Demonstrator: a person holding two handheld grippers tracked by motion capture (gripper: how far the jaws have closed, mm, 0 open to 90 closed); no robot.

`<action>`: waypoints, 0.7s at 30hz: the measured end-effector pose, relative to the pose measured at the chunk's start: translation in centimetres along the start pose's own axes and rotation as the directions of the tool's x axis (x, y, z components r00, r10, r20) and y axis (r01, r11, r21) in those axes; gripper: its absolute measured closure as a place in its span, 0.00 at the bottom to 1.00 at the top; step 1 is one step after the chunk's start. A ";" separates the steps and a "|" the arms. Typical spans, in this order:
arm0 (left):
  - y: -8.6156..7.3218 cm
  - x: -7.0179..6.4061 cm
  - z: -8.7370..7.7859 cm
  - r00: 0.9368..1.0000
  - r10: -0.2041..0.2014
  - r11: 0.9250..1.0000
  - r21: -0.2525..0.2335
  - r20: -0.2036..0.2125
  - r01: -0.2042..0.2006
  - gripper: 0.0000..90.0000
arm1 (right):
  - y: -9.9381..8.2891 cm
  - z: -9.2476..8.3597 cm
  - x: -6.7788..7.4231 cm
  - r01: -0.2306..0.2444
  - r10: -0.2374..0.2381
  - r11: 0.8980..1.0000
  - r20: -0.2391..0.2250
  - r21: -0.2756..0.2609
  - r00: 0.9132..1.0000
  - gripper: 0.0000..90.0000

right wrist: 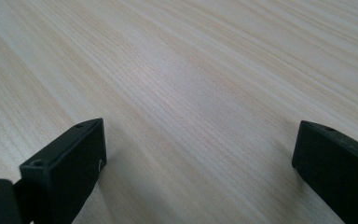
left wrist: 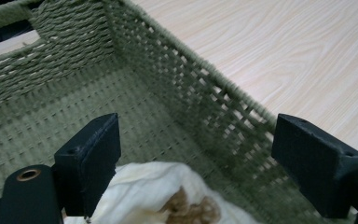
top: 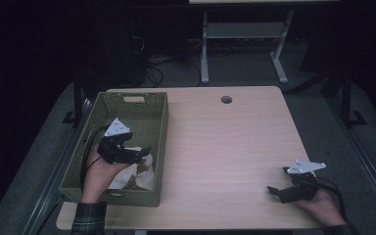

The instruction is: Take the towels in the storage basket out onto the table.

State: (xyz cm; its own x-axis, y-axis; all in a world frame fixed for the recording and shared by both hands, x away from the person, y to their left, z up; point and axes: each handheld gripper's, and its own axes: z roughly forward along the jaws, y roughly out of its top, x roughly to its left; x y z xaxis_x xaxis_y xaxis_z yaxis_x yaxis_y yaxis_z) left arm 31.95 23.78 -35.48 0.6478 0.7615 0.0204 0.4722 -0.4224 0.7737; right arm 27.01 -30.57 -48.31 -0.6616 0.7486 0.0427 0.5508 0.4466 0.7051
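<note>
Inside the green basket (top: 159,122), my left gripper (left wrist: 196,163) hangs wide open over the white cloth (left wrist: 144,186) — descending askew, a jaw could snag the weave.

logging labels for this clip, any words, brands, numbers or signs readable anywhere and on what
None: no readable text stands on anything here.
The woven green basket, the white cloth with brown patches in it, and the wooden table carry no print.
The left gripper and right gripper show plain black fingers with screw holes, no marking.
The grey plates on top of the grippers bear only small dots, not characters.
</note>
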 end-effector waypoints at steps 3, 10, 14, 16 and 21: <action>-0.4 0.4 0.0 1.000 -0.002 1.000 0.010 -0.002 0.002 0.17 | 0.0 0.0 0.0 0.001 -0.001 1.000 0.000 0.001 1.000 0.03; -1.6 1.2 0.3 1.000 0.003 0.999 0.053 -0.019 -0.002 0.17 | 0.0 0.0 0.0 0.000 0.000 1.000 0.000 0.000 1.000 0.03; -2.0 1.4 0.5 1.000 0.013 0.997 0.075 -0.023 -0.011 0.17 | 0.0 0.0 0.0 0.001 -0.001 1.000 0.000 -0.001 1.000 0.03; -2.2 1.6 0.7 1.000 0.017 0.996 0.086 -0.024 -0.015 0.17 | 0.0 0.0 0.0 0.000 0.000 1.000 0.000 0.000 1.000 0.03; -2.9 1.9 1.2 1.000 0.009 0.994 0.107 -0.017 -0.007 0.17 | 0.0 0.0 0.0 0.000 0.000 1.000 0.000 0.001 1.000 0.03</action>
State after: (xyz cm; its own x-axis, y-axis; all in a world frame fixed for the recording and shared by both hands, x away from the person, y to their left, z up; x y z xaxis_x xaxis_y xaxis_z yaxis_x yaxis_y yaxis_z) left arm 32.54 25.87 -38.46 0.6420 0.7658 0.0376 0.5290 -0.4779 0.7012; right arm 27.01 -30.57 -48.31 -0.6617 0.7485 0.0428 0.5511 0.4469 0.7047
